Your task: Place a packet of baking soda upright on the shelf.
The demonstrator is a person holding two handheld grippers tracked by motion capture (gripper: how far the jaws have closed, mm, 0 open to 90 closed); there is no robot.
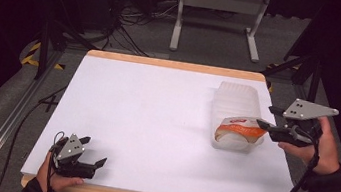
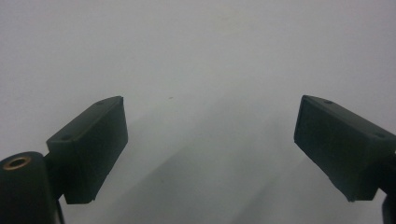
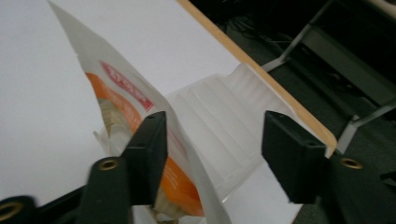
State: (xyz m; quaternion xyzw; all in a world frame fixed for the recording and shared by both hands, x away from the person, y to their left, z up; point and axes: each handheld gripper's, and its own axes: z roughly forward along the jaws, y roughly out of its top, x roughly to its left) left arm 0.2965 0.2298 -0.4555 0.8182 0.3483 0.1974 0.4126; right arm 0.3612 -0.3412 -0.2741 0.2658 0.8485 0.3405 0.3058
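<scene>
Tray (image 1: 236,102): clear plastic, far-right part of table (image 1: 144,122).
Bag (image 1: 240,131): orange/white, in tray's near end, upright.
R gripper (image 1: 261,124): jaws apart, bag edge betw. them.
L gripper (image 1: 94,153): jaws wide, nothing held, well left of tray, near front edge.

pouch (image 3: 140,121) print blurred; its lower end cut off.
</scene>
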